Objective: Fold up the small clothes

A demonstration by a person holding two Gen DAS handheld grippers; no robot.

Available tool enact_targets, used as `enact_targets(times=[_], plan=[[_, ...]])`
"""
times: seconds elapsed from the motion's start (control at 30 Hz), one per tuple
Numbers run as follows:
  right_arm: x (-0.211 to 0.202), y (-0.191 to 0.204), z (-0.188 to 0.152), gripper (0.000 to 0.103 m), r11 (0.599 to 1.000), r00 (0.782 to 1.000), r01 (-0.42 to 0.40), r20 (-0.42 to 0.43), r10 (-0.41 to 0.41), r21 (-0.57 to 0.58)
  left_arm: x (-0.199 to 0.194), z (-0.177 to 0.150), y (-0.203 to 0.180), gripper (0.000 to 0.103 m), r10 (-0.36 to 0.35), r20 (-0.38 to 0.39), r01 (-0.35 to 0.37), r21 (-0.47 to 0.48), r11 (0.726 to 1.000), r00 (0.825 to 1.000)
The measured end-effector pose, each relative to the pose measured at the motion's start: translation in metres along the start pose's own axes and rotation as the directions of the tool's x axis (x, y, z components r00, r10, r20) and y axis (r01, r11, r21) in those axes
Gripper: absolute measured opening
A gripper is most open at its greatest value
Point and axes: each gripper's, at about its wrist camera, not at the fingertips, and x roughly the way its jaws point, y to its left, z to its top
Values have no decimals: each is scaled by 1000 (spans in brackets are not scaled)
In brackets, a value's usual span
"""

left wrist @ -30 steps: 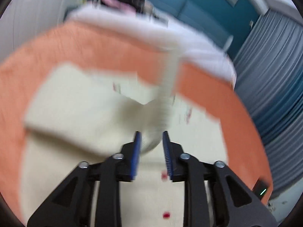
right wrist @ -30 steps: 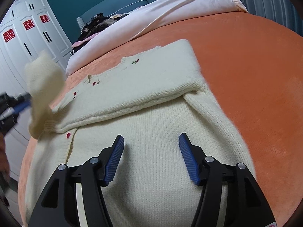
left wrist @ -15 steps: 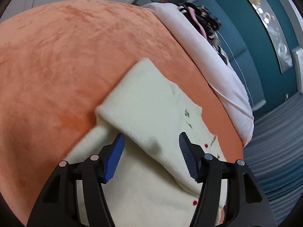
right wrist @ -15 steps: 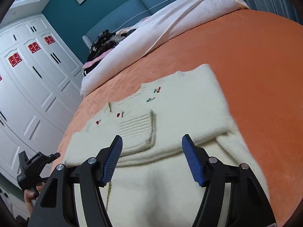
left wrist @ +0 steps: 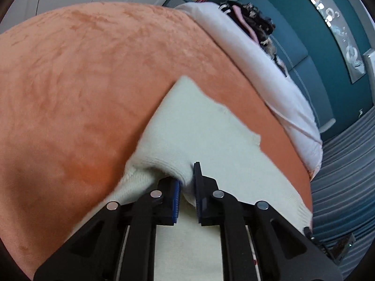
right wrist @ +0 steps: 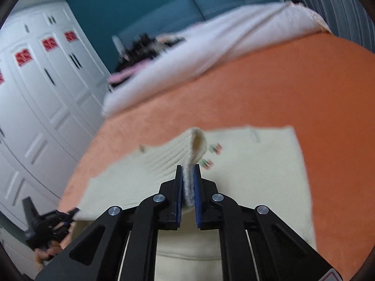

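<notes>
To my left the orange bedspread [left wrist: 89, 98] lies bare and open, and to my right [right wrist: 316, 98] likewise. Ahead, a rolled white duvet [right wrist: 211, 46] crosses the bed with dark clothes [left wrist: 253, 23] heaped behind it. White wardrobe doors [right wrist: 46, 98] close off the left side, grey curtains [left wrist: 346, 164] the right.

Both wrist cams angled down (close), sharing sweater [left wrist: 206, 126].

One cream knitted cardigan [right wrist: 246, 182] lies on one orange bedspread [right wrist: 293, 89]. Two grippers: right [right wrist: 188, 185], left [left wrist: 186, 194]. Three red door emblems [right wrist: 49, 44] show at upper left.
</notes>
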Motion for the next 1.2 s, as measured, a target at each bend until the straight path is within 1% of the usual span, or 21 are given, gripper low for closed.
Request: enact_targets(times=[0.07,0.1,0.23,0.3,0.33,0.47,0.53,0.57,0.67,0.7,0.77,0.8,0.83,0.87,0.9,0.93,1.0,1.03,1.07,1.1,1.2], plan=[[44,-26,-27,6,997,984,71,-167,-66,22,8,-11,8,11,8,9,-8,1,1000,1000],[37,-27,-30,7,999,993,47,-111,-46,11,6,-14,9,11,4,28,-4,17,1000,1000],[6,-21,-17,10,996,998,60,-37,-57,71,4,-18,12,12,-9,53,6,66,998,999],[-19,-13,-13,20,994,995,71,68,-76,80,4,-22,13,12,-13,79,5,96,995,997],[-20,-4,-6,20,996,997,33,74,-38,77,3,-26,12,13,-11,91,1,107,994,996],[13,54,-8,19,992,997,-51,-58,45,-113,3,-25,13,13,-27,96,17,100,995,995],[52,70,-19,12,978,990,-4,-141,-26,-208,2,-25,14,13,-36,96,27,95,995,995],[68,64,-21,2,974,983,43,-167,-81,-222,2,-25,15,13,-38,97,29,96,995,995],[70,30,-7,0,1000,989,17,-149,-19,-15,2,-27,16,13,-48,105,37,99,994,993],[54,25,-3,12,999,995,34,-95,-30,40,2,-27,17,13,-55,107,45,97,994,993],[31,21,-5,13,999,1000,22,0,-22,25,3,-28,20,13,-70,109,60,93,994,992],[36,17,-9,12,997,997,72,-29,-72,6,3,-27,20,13,-71,108,61,92,994,992],[51,8,-16,7,994,986,112,-119,-112,-8,3,-28,19,13,-69,107,59,93,994,992],[47,0,-21,2,997,990,81,-114,-80,-1,2,-27,19,13,-68,102,59,91,994,992],[36,-2,-19,5,996,991,83,-104,-81,21,-1,-26,18,13,-66,90,57,91,994,994],[26,-3,-17,14,992,988,115,-109,-110,45,-7,-24,17,17,-59,74,52,101,994,995],[-13,-6,-21,27,993,993,99,-79,-93,72,-33,-29,19,35,-39,76,28,137,990,996],[-37,-6,-28,34,995,995,80,-58,-77,62,-49,-33,22,55,-30,79,17,158,987,996],[-58,-8,-35,57,995,995,88,-42,-87,46,-67,-40,29,62,-22,78,8,179,984,997],[-82,-12,-49,71,993,993,116,-30,-115,25,-88,-47,40,66,-18,73,3,192,981,997],[-153,-48,-116,71,989,986,151,-74,-151,0,-139,-72,83,80,9,15,-11,158,987,1000]])
